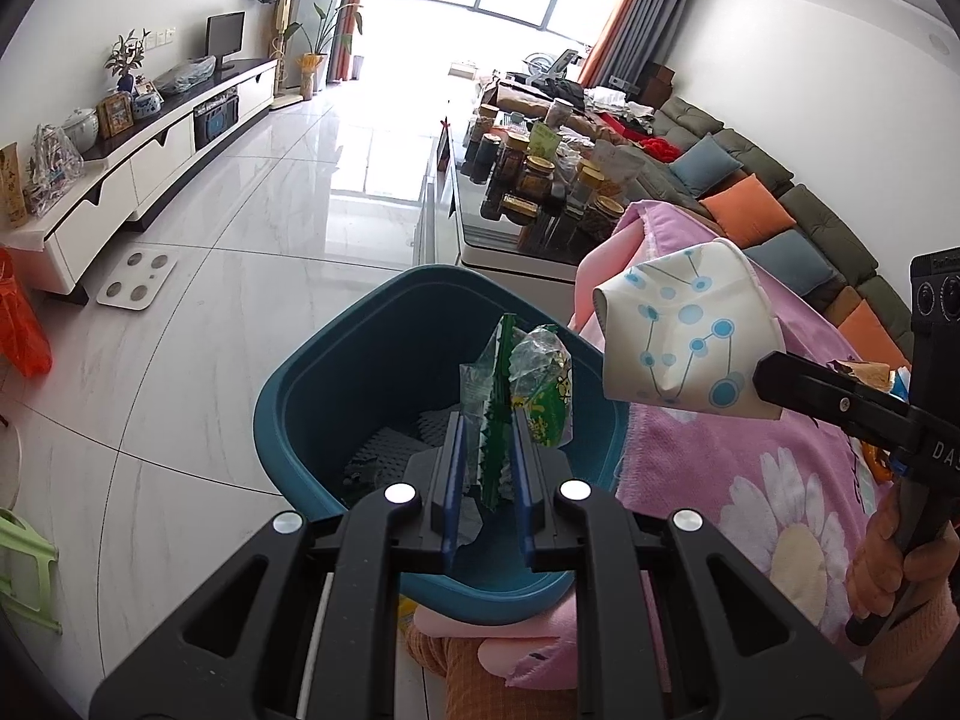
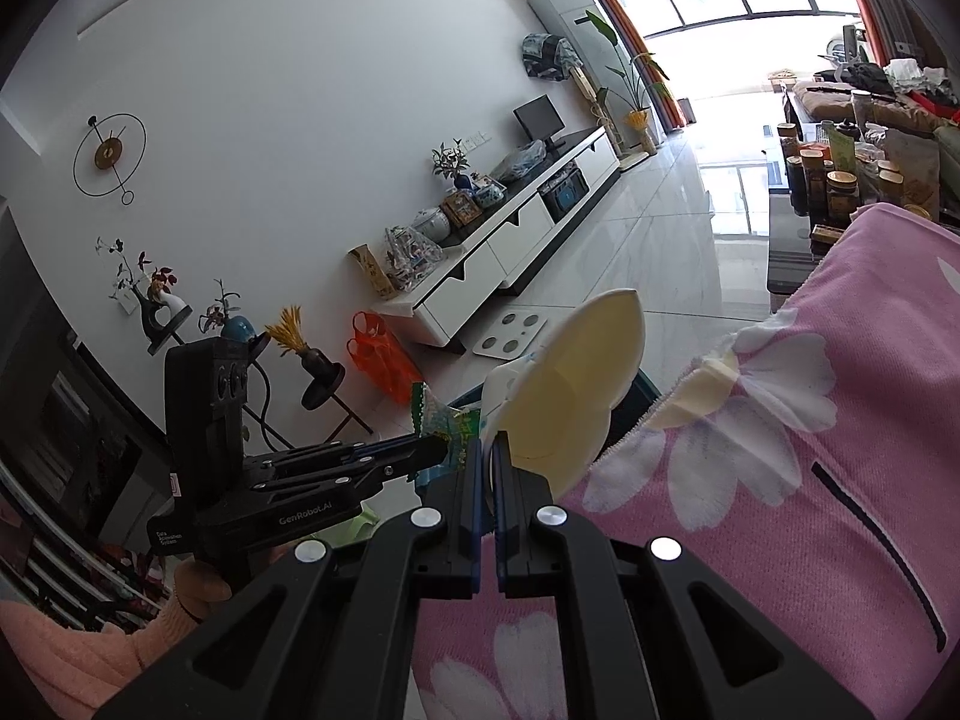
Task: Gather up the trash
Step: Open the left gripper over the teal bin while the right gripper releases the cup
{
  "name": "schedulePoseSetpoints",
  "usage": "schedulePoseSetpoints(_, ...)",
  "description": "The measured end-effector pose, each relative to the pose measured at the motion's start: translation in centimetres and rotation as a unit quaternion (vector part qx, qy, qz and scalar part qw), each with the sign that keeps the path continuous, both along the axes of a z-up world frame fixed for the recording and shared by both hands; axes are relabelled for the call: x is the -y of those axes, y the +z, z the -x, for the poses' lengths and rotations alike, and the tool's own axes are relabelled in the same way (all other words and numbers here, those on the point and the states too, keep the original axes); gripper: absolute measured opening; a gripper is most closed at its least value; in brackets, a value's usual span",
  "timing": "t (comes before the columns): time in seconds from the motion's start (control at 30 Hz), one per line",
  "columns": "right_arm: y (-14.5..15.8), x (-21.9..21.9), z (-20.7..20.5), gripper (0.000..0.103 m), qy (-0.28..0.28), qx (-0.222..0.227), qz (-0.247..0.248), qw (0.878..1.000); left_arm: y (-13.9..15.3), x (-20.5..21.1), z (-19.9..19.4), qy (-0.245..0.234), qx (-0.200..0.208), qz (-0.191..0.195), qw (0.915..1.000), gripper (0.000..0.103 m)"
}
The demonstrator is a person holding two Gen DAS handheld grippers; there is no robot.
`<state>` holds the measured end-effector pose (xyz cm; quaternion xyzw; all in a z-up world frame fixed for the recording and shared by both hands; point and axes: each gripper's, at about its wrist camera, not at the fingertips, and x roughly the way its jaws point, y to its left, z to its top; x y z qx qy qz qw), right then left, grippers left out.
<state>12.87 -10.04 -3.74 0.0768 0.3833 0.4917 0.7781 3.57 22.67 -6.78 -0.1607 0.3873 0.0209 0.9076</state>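
My left gripper [image 1: 487, 429] is shut on green and clear snack wrappers [image 1: 516, 384] and holds them over the open teal bin [image 1: 312, 396], which has crumpled trash at its bottom. My right gripper [image 2: 487, 450] is shut on the rim of a crushed white paper cup with blue dots [image 1: 684, 336], right of the bin and above the pink flowered blanket [image 1: 750, 480]. In the right wrist view the cup [image 2: 576, 384] shows its pale yellow inside, and the left gripper [image 2: 441, 450] comes in from the left with the wrappers [image 2: 447, 420].
A coffee table [image 1: 480, 234] crowded with jars stands beyond the bin. A sofa with cushions [image 1: 780, 210] runs along the right. A white TV cabinet [image 1: 150, 162], a bathroom scale [image 1: 137, 279] and an orange bag [image 1: 21, 330] are on the left, a green stool [image 1: 24, 564] lower left.
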Motion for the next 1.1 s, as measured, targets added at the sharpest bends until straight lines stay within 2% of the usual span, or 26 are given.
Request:
schedulePoseSetpoints(0.5,-0.6,-2.4,-0.7,0.003,0.003,-0.007,0.021,1.000,-1.7,-0.5,-0.7,0.010,-0.014,0.002,0.9999,0.016)
schedulePoseSetpoints(0.6,-0.8,-3.0,-0.9,0.007,-0.002,-0.011,0.026,1.000,-2.0,-0.7,-1.0,0.013,-0.018,0.005,0.9997,0.016)
schedulePoseSetpoints(0.63,-0.9,-3.1,-1.0,0.010,-0.005,-0.012,0.026,1.000,-2.2,-0.8,-1.2,0.013,-0.020,0.009,0.9997,0.017)
schedulePoseSetpoints(0.8,-1.2,-3.4,-1.3,0.010,-0.005,-0.017,0.027,0.999,-3.3,-0.9,-1.8,0.015,-0.031,0.020,0.9992,0.029)
schedulePoseSetpoints(0.97,-1.3,-3.0,-1.4,0.011,-0.010,-0.023,0.023,0.999,-4.1,-1.1,-2.0,0.019,-0.034,0.028,0.9988,0.030)
schedulePoseSetpoints(1.1,-1.2,-2.4,-1.3,0.011,-0.012,-0.024,0.016,1.000,-3.6,-0.8,-1.9,0.014,-0.022,0.027,0.9993,0.033)
